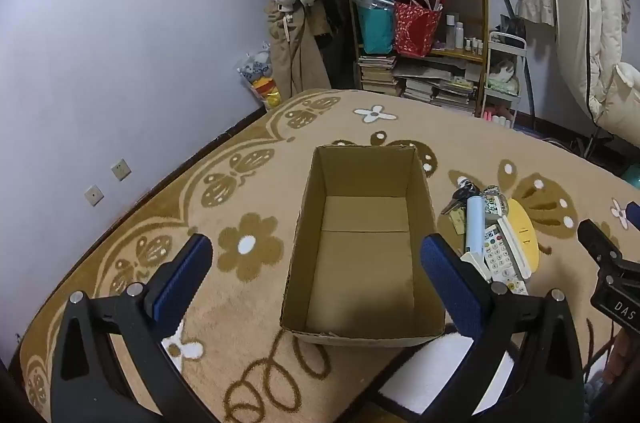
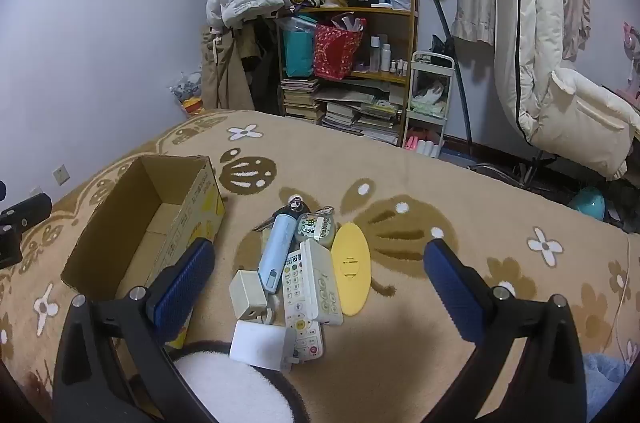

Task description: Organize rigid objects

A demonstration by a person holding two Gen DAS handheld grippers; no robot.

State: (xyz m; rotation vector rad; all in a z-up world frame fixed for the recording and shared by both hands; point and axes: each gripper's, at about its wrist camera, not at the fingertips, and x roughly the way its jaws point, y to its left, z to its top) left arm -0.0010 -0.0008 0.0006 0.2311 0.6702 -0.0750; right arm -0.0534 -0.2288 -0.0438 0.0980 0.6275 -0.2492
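Both claws stood wide and held nothing: left claw (image 1: 316,263) over the open brown cardboard box (image 1: 362,337), right claw (image 2: 320,267) over a pile of small rigid items. That pile, on the tan flower-patterned carpet (image 2: 460,191) just right of the box, included a white keypad remote (image 2: 298,287), a pale blue cylindrical device (image 2: 278,251) and a yellow oval disc (image 2: 352,267).

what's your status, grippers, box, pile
Left gripper and right gripper open, empty. Cardboard box upright, empty. Pile of small items beside it on blanket, untouched. Nothing in the way.
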